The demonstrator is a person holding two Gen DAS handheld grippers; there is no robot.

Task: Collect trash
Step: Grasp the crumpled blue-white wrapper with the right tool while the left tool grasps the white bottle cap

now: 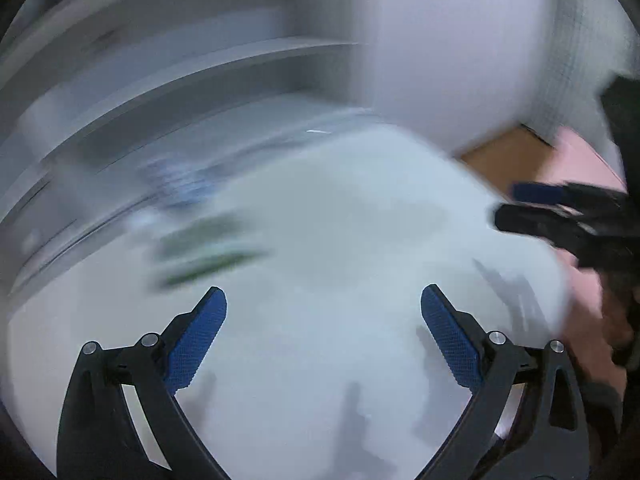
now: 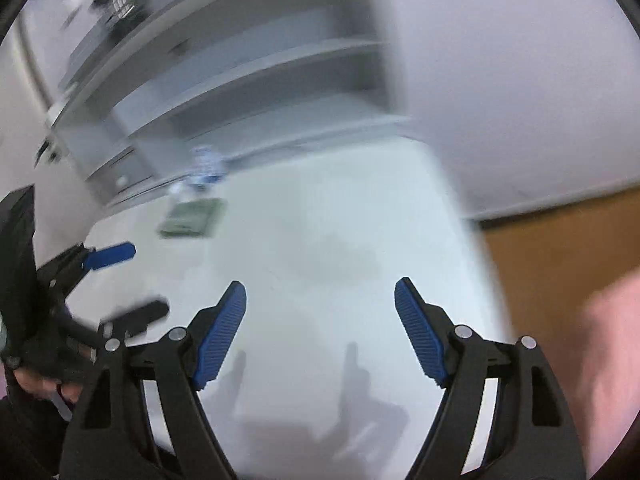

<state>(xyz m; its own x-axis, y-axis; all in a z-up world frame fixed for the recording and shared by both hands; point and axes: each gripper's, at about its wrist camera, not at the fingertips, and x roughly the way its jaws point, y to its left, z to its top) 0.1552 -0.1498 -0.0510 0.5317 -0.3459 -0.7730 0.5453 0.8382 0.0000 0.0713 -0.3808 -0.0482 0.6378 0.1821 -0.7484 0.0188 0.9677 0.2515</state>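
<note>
Left tongs (image 1: 323, 304): spread wide, nothing between the blue pads, above the white worktop (image 1: 320, 360).
Right tongs (image 2: 320, 300): also released, holding nothing, over the same worktop.
Trash: a flat green packet (image 2: 194, 218), probably a wrapper as the view is blurred, lies on the far part of the worktop, well apart from both tongs.
Behind it: a blurred clear bottle (image 2: 206, 166) near the grey shelf (image 2: 256, 76).

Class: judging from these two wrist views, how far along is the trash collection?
Done: nothing visibly collected. In hand: nothing; the left gripper and right gripper are both open and empty above the white table. Left: the green packet and the blurred clear bottle lie at the table's far side.
</note>
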